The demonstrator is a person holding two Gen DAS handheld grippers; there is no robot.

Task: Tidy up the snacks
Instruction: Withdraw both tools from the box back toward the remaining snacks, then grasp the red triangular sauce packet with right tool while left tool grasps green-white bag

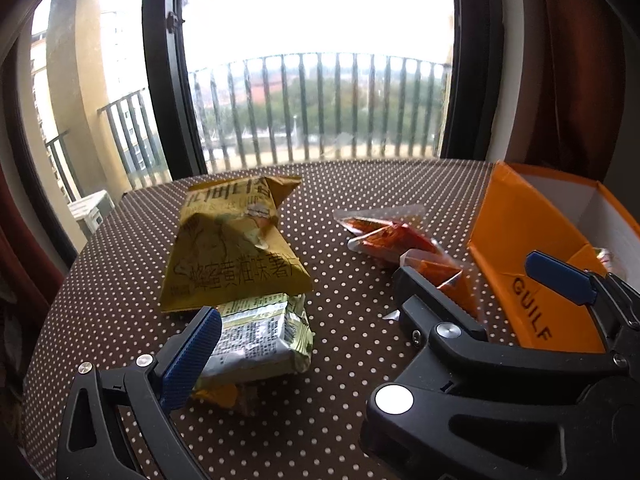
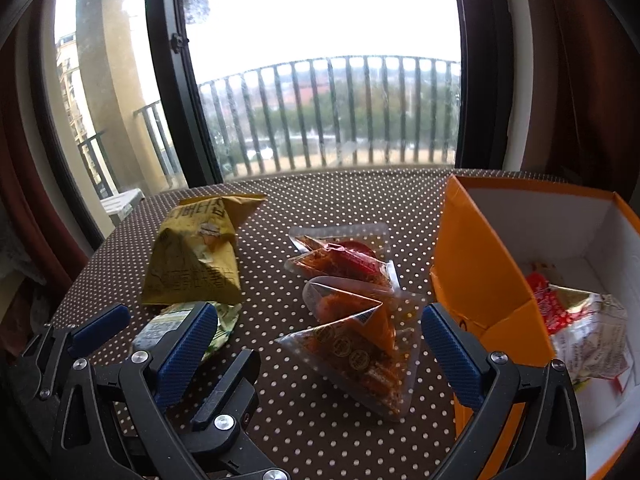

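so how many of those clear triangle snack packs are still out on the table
3 as far as I can tell: the far one with the red piece inside, a middle one, and the nearest between the right gripper's fingers. They overlap, so another may be hidden.

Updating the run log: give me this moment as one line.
left gripper: open, near green packet | right gripper: open, around triangular snack packs | orange box: one packet inside | yellow bag: on table
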